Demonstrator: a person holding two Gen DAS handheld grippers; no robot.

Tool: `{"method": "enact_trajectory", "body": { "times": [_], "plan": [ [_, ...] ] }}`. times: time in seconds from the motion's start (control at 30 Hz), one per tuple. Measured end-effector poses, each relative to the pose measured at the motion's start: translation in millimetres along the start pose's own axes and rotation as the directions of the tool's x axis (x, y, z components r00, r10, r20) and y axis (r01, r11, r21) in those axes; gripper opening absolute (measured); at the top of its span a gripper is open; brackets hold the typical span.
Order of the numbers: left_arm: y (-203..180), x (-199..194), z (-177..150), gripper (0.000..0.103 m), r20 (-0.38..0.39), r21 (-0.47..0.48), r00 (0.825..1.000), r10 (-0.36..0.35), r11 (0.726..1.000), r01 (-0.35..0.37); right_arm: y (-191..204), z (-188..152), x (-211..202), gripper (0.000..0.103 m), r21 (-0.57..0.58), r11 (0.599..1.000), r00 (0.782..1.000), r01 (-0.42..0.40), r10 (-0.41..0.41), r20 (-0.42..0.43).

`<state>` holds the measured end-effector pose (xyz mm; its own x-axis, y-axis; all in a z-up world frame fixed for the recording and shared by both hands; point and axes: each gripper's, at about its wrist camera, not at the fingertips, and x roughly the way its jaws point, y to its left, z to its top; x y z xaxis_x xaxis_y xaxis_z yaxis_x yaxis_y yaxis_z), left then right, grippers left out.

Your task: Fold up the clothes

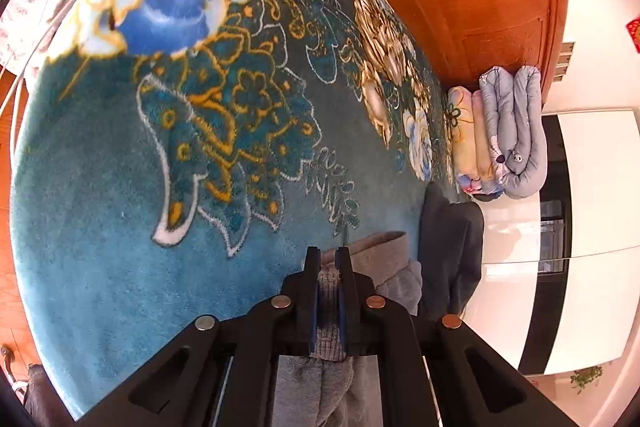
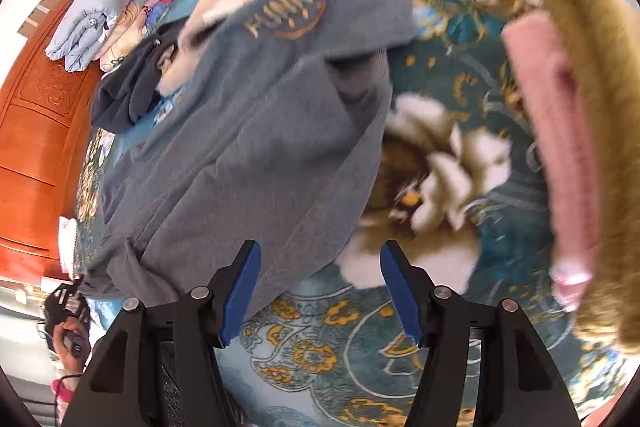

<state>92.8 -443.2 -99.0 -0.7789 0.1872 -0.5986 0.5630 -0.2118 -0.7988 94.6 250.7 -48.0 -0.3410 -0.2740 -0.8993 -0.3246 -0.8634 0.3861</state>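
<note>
The gray sweatshirt (image 2: 256,131) has gold letters on it. They look like "FUNNY", then blurry letters.

Grey sweatshirt (image 2: 256,131) with gold lettering, rumpled and spread across the frame's centre left on the patterned blanket, ribbed grey edge (image 1: 329,311) at lower centre

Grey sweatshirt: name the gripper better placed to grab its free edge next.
Right. The right gripper is open just above the grey sweatshirt, while the left gripper is already shut on its ribbed edge.
</note>
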Motion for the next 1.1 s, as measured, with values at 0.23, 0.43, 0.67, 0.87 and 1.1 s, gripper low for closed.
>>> {"method": "enact_trajectory", "body": {
  "times": [0.23,0.43,0.67,0.87,1.1],
  "plan": [
    [3,-7,-2,0.008,-0.021,-0.017,0.999,-0.027,1.0,0.026,-27,2,31,0.063,0.239,0.968,0.996,-0.08,0.085,-0.008],
    [-3,-4,0,0.008,-0.027,-0.008,0.999,-0.033,0.999,0.032,-26,34,26,0.06,0.245,0.969,0.996,0.025,-0.046,0.082],
    [2,-7,2,0.008,-0.039,-0.017,0.998,-0.043,0.999,0.042,-38,45,31,0.004,0.344,0.938,0.999,-0.046,0.036,0.035],
    [-4,-12,0,0.008,-0.045,0.016,0.996,-0.081,0.997,0.082,-23,64,-46,0.003,0.293,0.92,0.951,-0.259,0.189,0.245],
    [-17,-14,-3,0.008,-0.046,0.058,0.995,-0.091,0.994,0.094,8,73,-132,0.003,0.186,0.949,0.93,-0.254,0.187,0.317]
  ]
}}
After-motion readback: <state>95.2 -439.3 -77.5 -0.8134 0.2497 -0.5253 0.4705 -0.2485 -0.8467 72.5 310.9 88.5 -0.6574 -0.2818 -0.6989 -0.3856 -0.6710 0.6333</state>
